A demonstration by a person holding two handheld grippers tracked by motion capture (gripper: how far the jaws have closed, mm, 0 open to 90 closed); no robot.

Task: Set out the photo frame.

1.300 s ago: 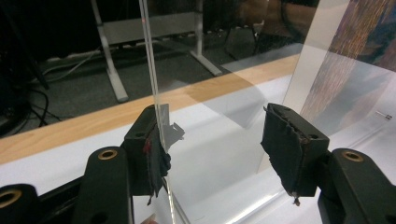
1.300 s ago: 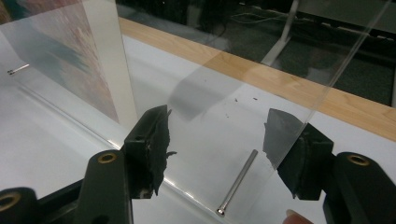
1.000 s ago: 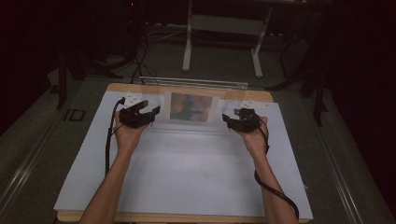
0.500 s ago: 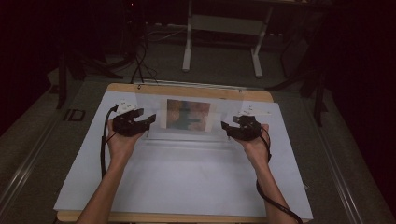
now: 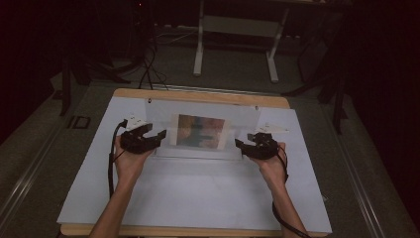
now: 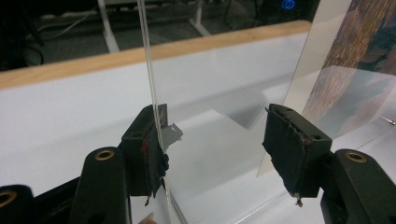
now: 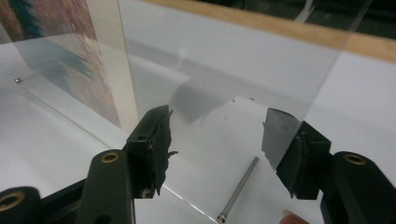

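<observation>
A clear acrylic pane stands tilted on the white sheet with a colourful picture in its middle. My left gripper is at its left end and my right gripper at its right end. In the left gripper view the jaws stand wide apart, with the pane's edge running against the left pad and the picture at the far right. The right gripper's jaws also stand wide apart. Here the clear pane crosses in front of one pad, and the picture is at the left.
A white sheet covers the wooden table. A thin metal pin lies on the sheet between the right jaws, and a small screw sits near the pane's base. Beyond the table stand a white frame's legs and cables on the dark floor.
Both hands have come toward the near edge of the table, and the pane with its picture has come along between them.
</observation>
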